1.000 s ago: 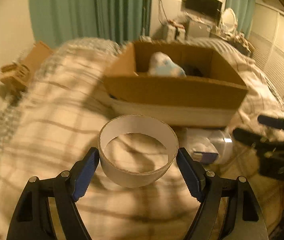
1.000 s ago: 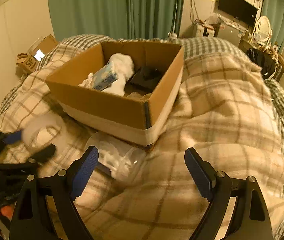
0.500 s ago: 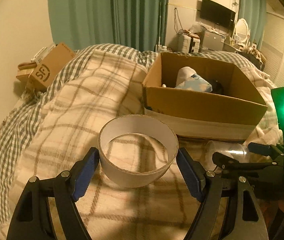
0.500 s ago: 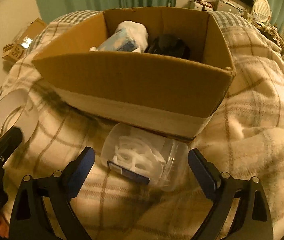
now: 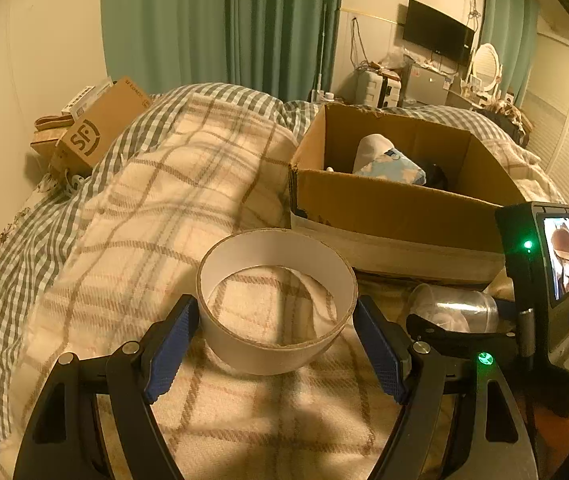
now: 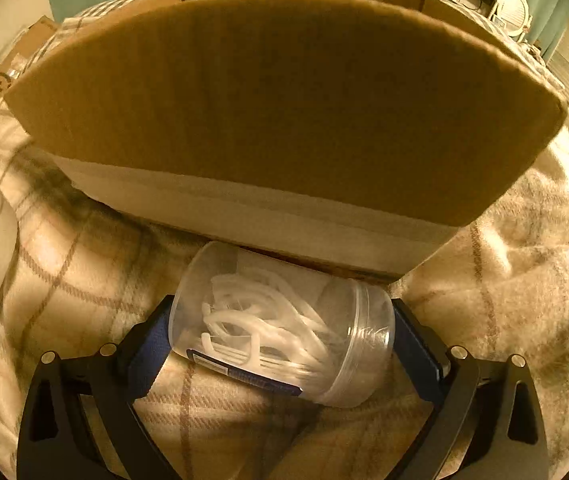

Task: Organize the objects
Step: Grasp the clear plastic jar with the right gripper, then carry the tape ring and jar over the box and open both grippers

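Left wrist view: the left gripper (image 5: 276, 334) clamps a white cardboard ring (image 5: 277, 300) between its blue pads above a plaid blanket (image 5: 172, 200), near an open cardboard box (image 5: 396, 208).

Right wrist view: the right gripper (image 6: 282, 332) brackets a clear plastic jar (image 6: 284, 324) of white floss picks lying on its side against the box; whether the pads press it is unclear.

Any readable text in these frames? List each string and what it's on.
"SF": logo on the side of the small cardboard box beside the bed; also partly visible in the right wrist view.
"EXPRESS": small print on that box's top edge, barely legible.
Blue label on the clear plastic jar: text too blurred to read.
Small handheld screen: image only, no readable text.
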{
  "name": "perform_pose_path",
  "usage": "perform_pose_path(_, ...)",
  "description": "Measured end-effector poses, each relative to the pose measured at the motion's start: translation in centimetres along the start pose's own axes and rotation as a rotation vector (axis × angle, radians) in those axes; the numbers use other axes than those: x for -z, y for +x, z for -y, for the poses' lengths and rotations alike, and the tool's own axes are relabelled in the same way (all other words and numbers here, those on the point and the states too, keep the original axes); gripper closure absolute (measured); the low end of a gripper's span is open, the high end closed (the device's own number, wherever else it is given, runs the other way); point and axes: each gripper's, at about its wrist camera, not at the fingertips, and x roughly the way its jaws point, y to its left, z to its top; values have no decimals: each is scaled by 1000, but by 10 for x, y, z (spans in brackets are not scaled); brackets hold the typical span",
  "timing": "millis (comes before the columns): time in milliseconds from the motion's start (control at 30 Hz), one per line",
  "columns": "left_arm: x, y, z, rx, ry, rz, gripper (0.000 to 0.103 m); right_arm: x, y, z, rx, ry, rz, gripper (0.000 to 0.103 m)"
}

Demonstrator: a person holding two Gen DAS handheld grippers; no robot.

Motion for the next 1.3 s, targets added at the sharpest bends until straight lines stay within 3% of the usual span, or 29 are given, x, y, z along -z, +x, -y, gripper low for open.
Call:
perform_pose_path(233,1,-7,-1,10,-5,3,22,16,-26,4,-48,-44,32,5)
perform_pose_path(500,1,-28,3,12,-1,21,22,42,-84,10,-91,-101,145,6)
perform_pose_path(667,-6,-47,10,13,9,47,22,47,-116,34,-111,-103,229,6)
perform_pose_path(967,-43,-76,35,41,54,118,22,15,-168,42,-183,-106,355,6)
perform_pose_path(1300,-119,-77,54,80,78,198,22,-63,-218,50,-195,-156,511,6)
